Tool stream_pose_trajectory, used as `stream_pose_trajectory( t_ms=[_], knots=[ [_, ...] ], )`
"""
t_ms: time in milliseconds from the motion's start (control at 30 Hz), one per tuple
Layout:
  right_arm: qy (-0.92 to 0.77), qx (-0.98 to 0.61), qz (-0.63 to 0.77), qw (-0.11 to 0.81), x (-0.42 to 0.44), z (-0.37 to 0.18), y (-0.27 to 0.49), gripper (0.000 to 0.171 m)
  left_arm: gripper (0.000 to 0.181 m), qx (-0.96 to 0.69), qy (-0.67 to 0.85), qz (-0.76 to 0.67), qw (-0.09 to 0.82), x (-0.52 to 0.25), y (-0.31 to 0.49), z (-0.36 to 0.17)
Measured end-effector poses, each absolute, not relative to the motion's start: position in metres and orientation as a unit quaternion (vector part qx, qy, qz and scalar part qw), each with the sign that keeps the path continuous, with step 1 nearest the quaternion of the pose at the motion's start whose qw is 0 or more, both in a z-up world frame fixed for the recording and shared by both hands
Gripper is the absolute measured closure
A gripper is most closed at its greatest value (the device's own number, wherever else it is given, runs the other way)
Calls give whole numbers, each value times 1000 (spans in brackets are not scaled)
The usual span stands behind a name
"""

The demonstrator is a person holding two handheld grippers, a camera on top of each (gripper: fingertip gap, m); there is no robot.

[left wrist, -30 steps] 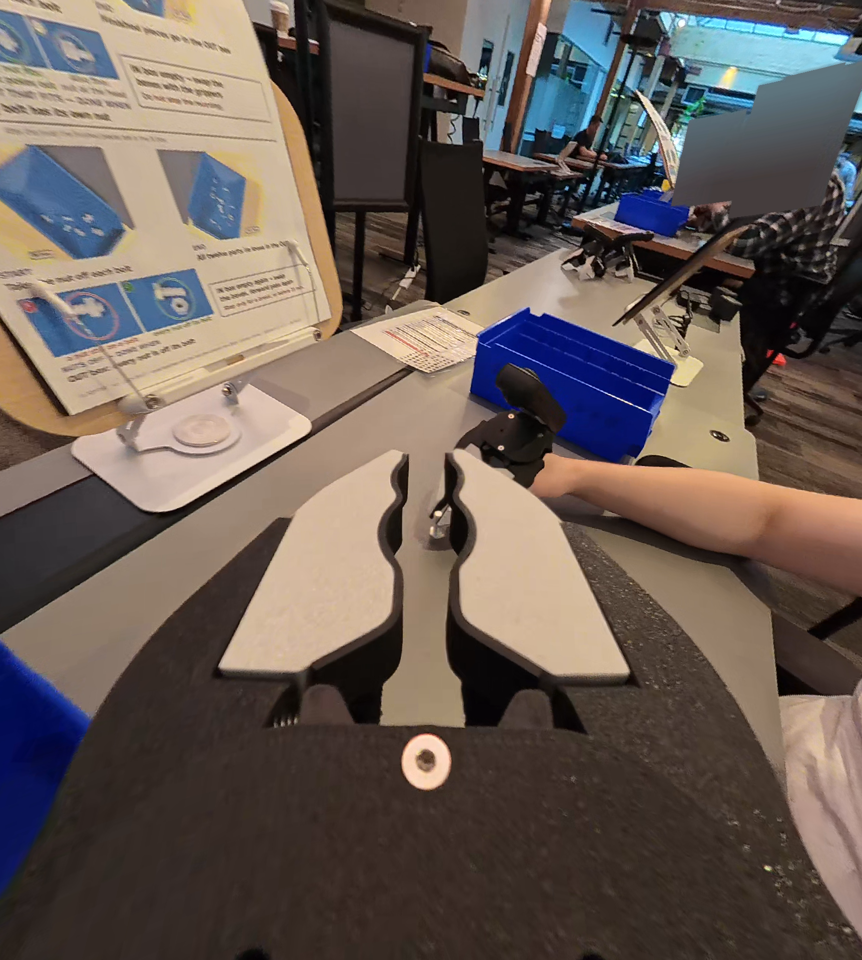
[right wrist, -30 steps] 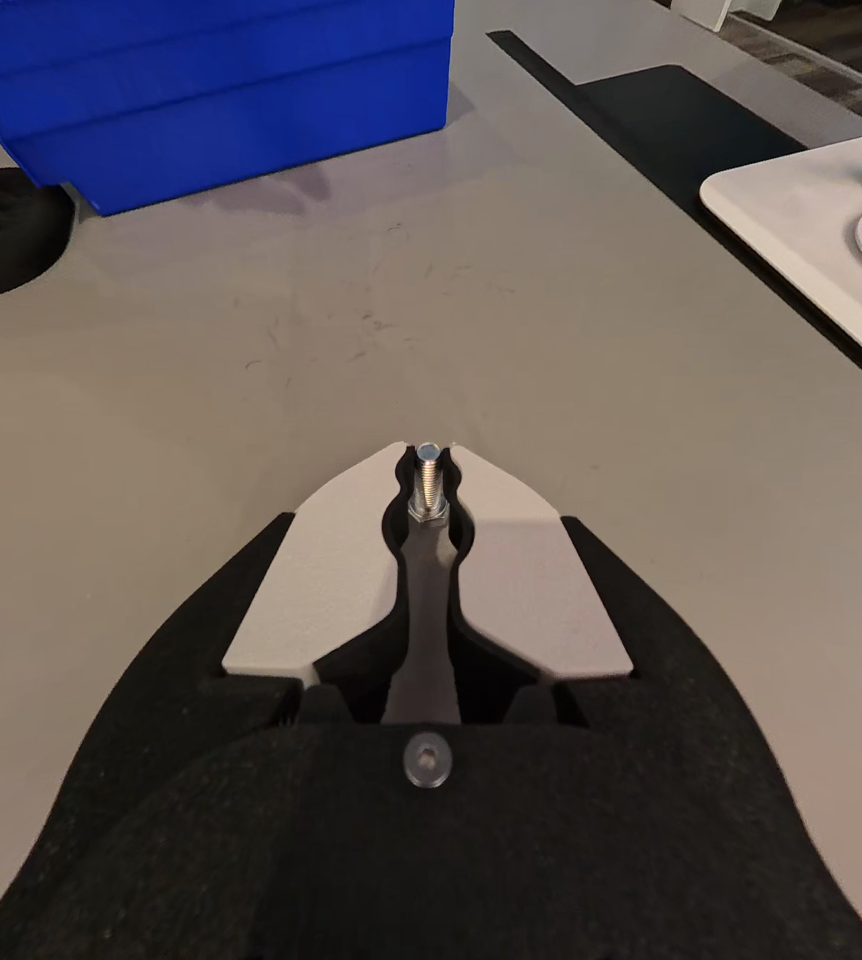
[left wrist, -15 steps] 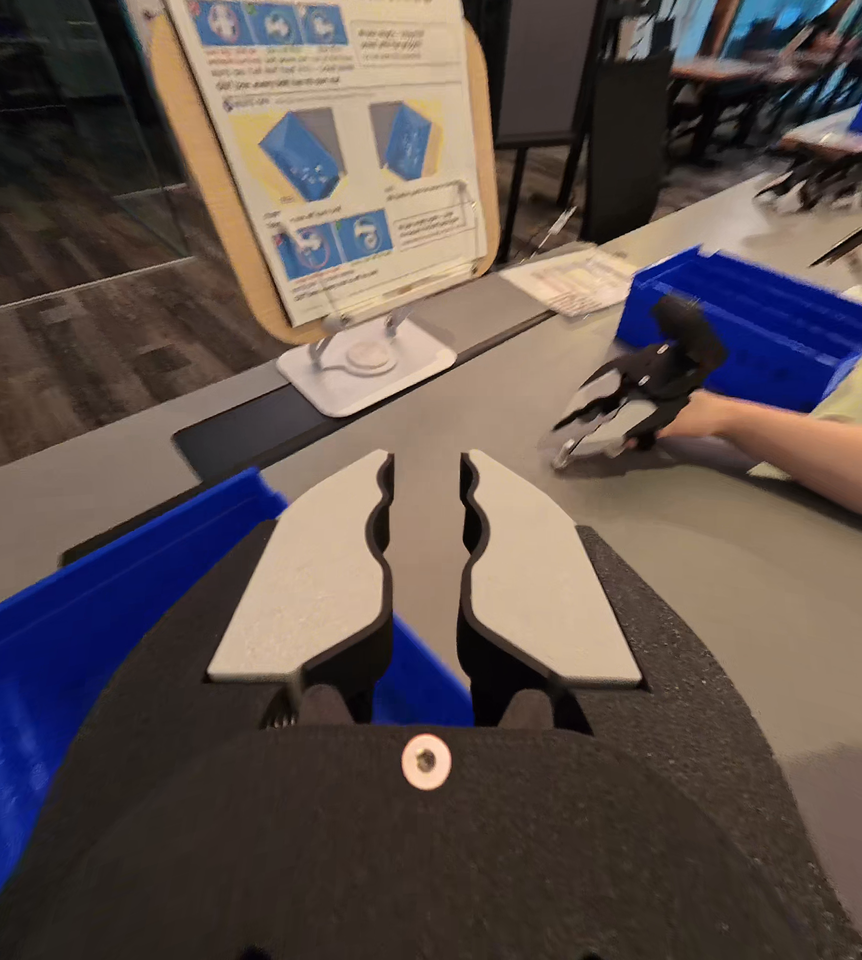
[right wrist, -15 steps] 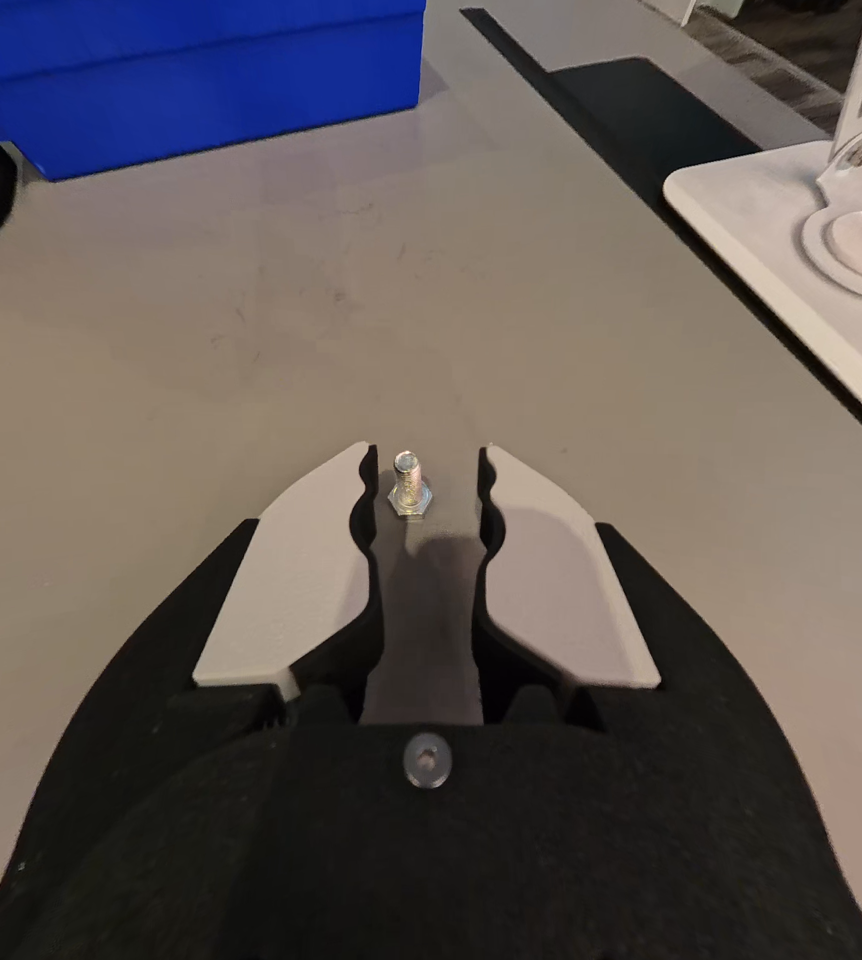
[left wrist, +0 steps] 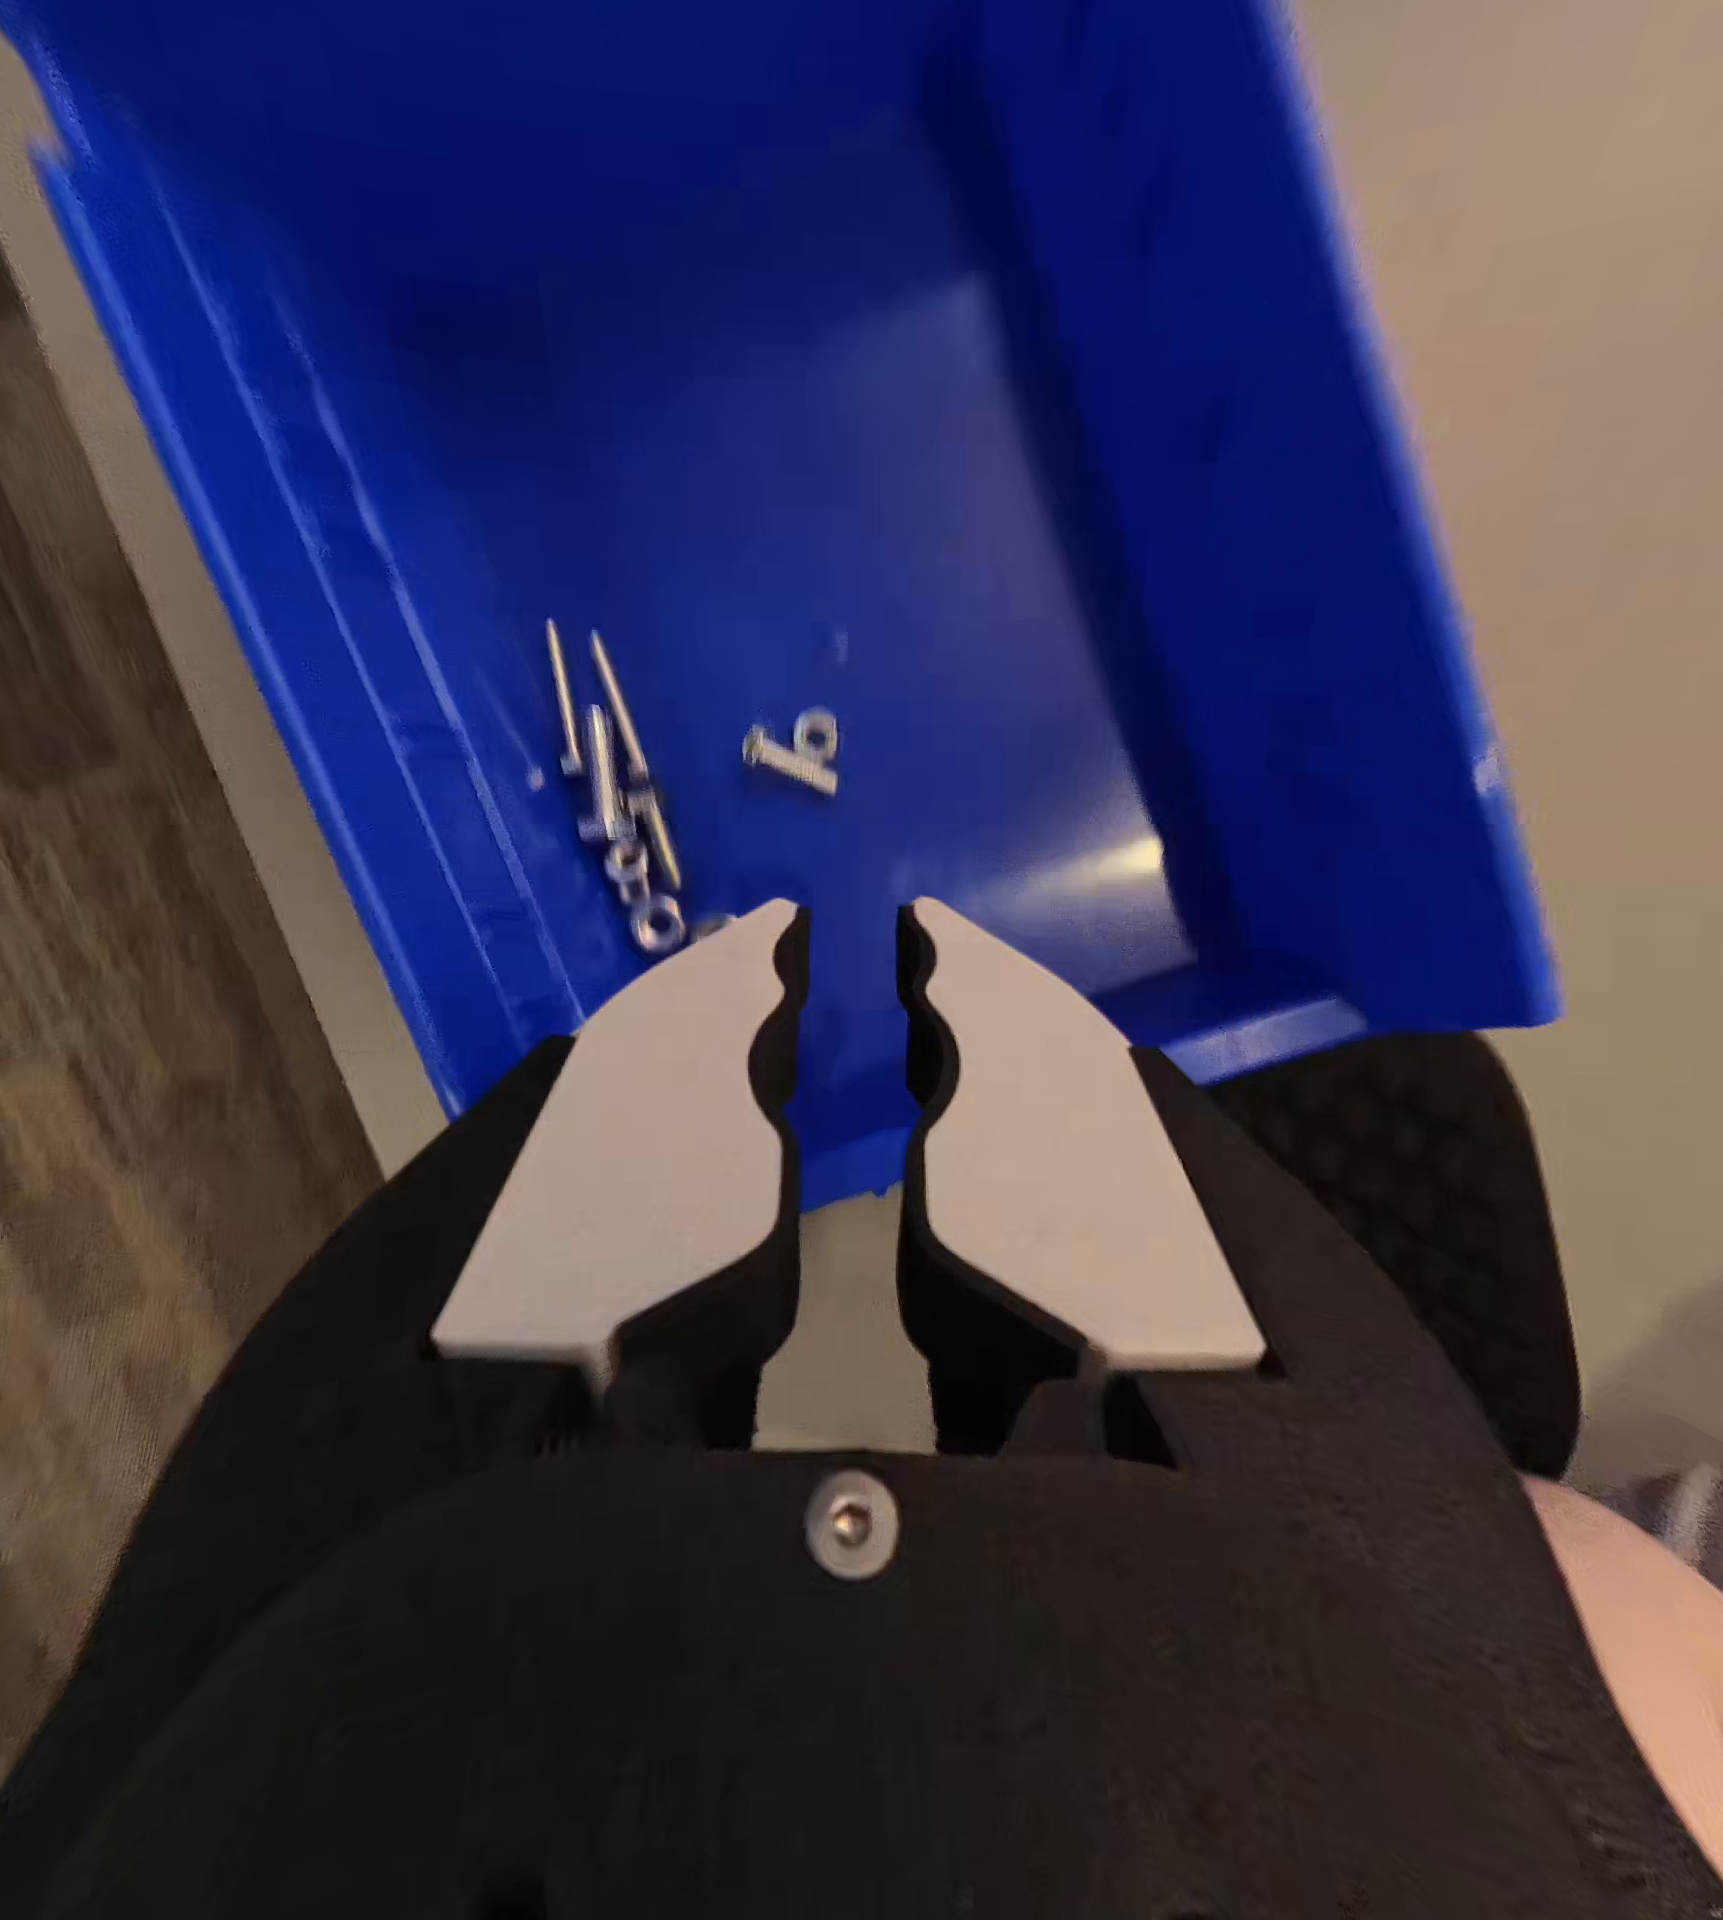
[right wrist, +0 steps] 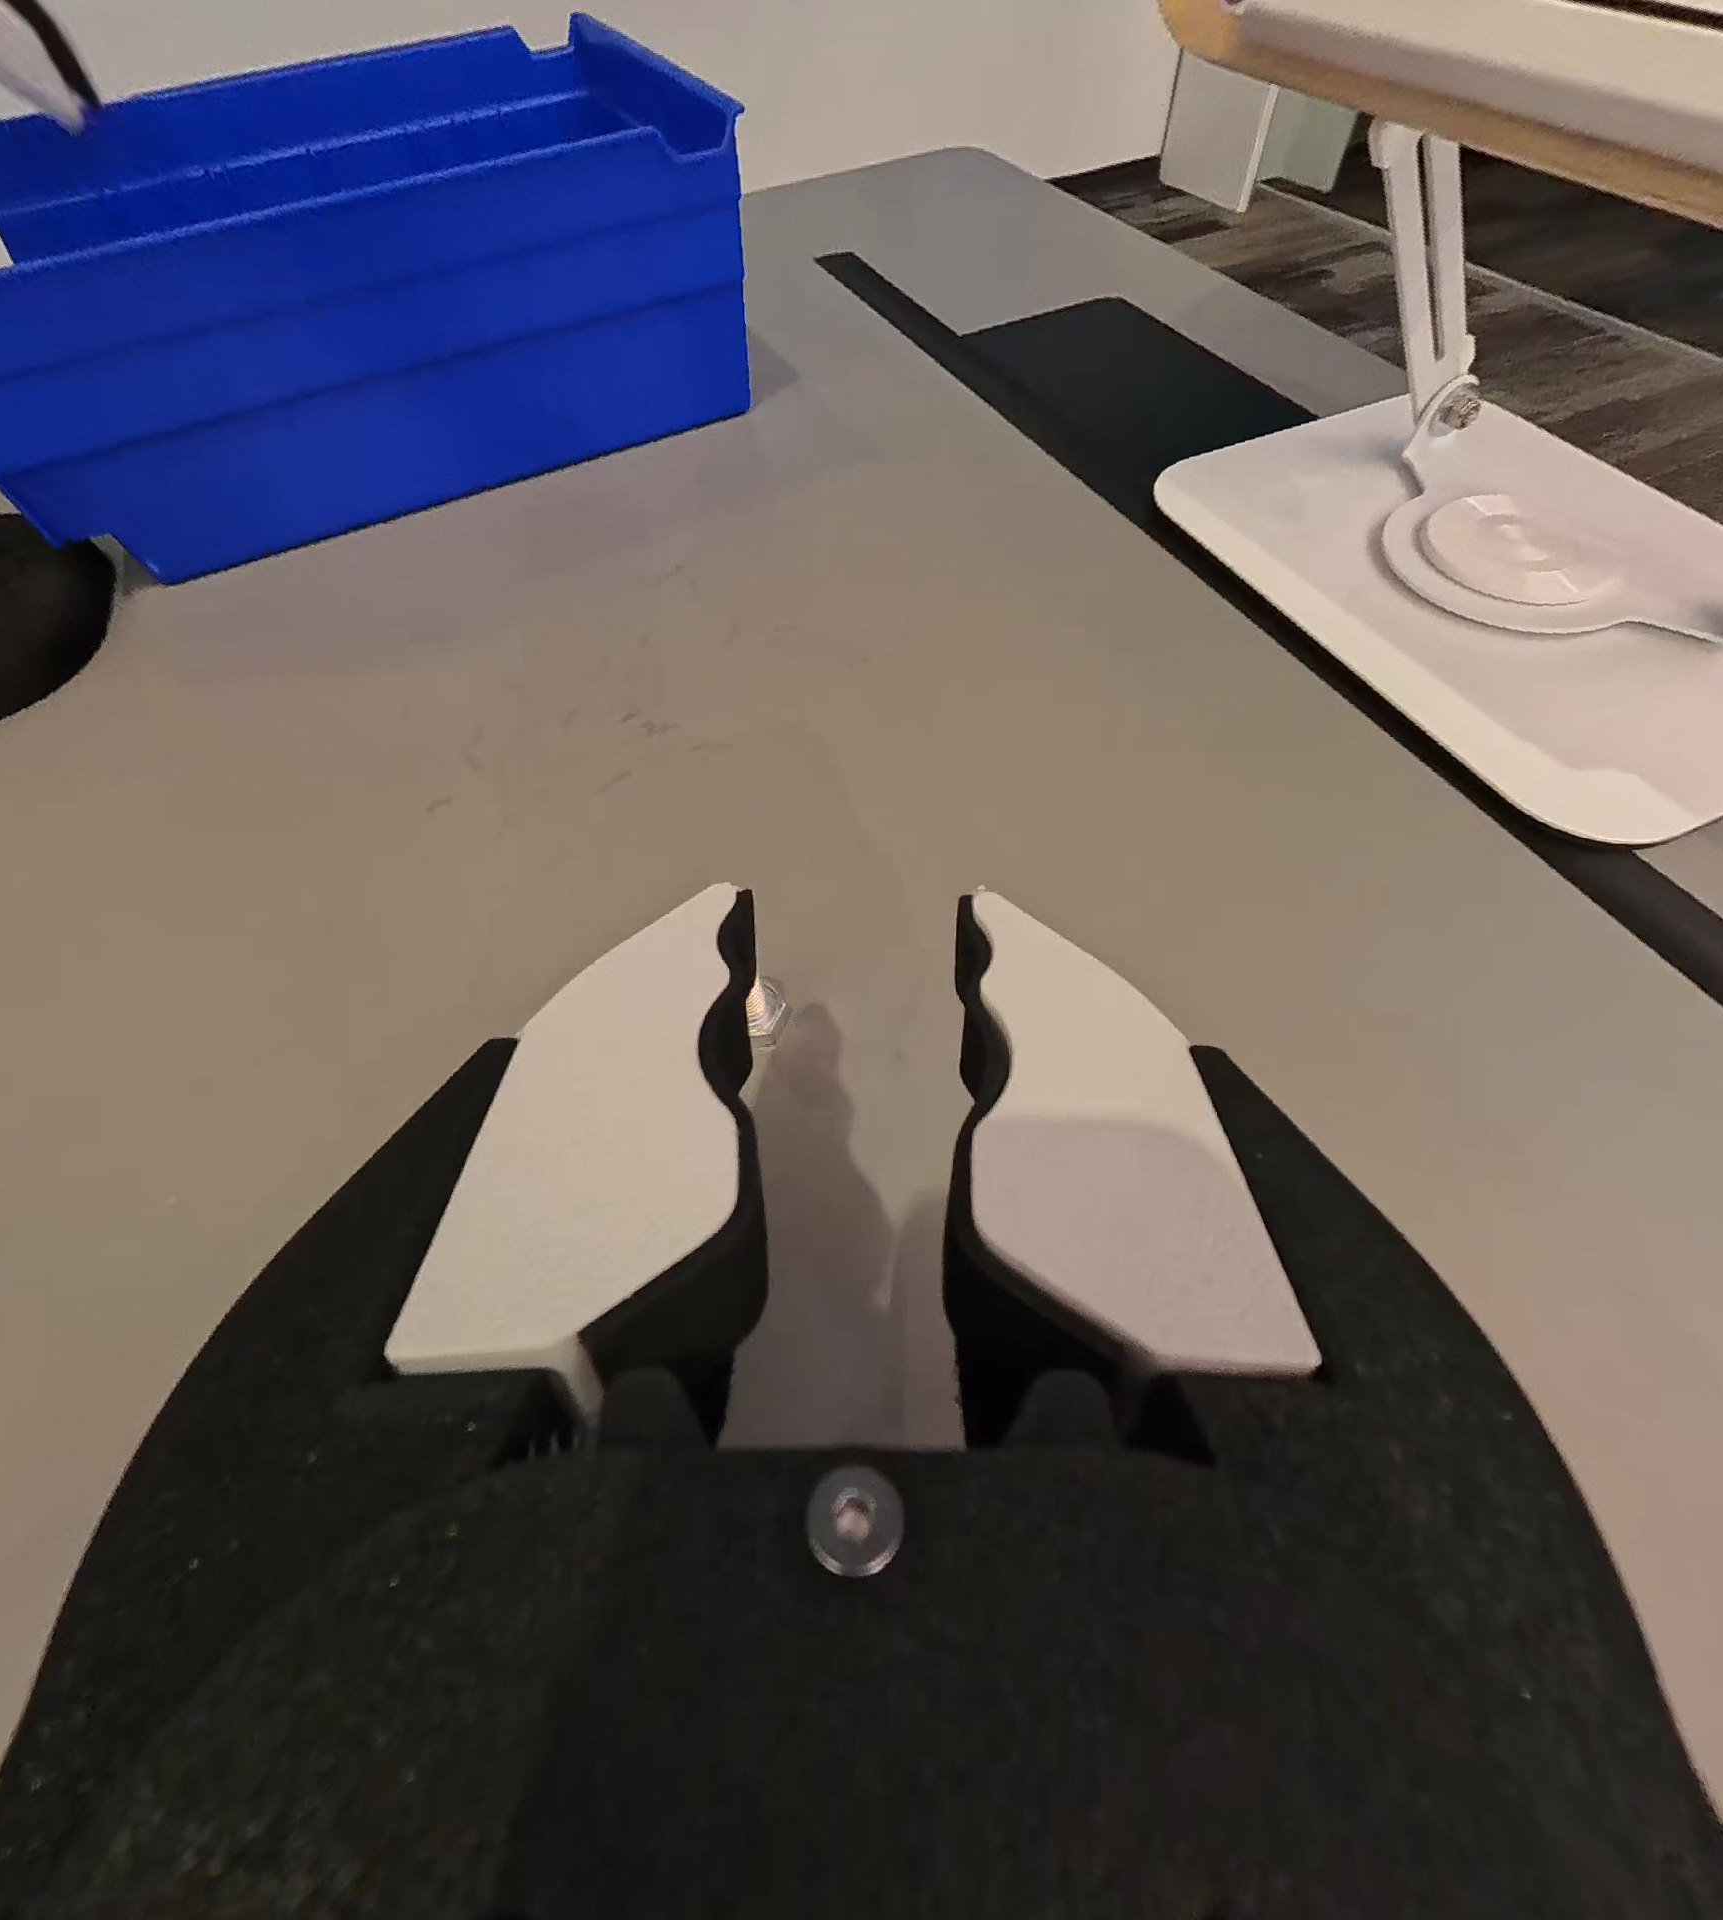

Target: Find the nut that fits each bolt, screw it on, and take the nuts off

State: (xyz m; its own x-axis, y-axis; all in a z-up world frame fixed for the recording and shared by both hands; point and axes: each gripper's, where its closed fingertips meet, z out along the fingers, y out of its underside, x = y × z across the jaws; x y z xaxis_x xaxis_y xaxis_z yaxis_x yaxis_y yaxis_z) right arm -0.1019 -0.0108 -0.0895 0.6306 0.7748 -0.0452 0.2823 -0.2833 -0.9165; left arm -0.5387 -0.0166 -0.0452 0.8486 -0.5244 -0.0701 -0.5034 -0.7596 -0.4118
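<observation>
Left wrist: left claw (left wrist: 853, 914) narrow, over bin (left wrist: 1252, 520); right claw (right wrist: 855, 904) wide.

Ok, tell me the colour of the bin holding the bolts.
Blue bin; clearest in the left wrist view.

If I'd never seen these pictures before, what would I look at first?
Probably the big blue bin filling the left wrist view, with small silver bolts and nuts scattered on its floor just beyond the open left gripper. In the right wrist view, the open right gripper hangs over the grey table, with a little bolt standing beside its left finger. A white stand sits at the right.
</observation>
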Motion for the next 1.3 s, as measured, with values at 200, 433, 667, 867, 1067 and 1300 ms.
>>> stream_pose_trajectory(
  t_ms=[200, 433, 667, 867, 1067, 1300],
  knots=[
    [-348, -756, 255, 493, -100, -85, -11, 135, 168, -982, 166, 20, 84, -561, -16, -90],
    [-357, -748, 254, 499, -102, -79, -14, 134, 152, -992, 100, 80, 16, -572, -9, -121],
    [-357, -741, 259, 505, -101, -72, -15, 134, 143, -995, 46, 92, -15, -584, -9, -139],
    [-357, -739, 260, 510, -100, -68, -15, 134, 152, -997, 19, 69, -10, -587, -4, -146],
    [-357, -735, 262, 514, -101, -64, -16, 134, 153, -997, 26, 75, -18, -588, -4, -149],
    [-360, -735, 262, 511, -103, -65, -17, 134, 160, -998, 31, 62, -13, -585, -2, -150]
  ],
)
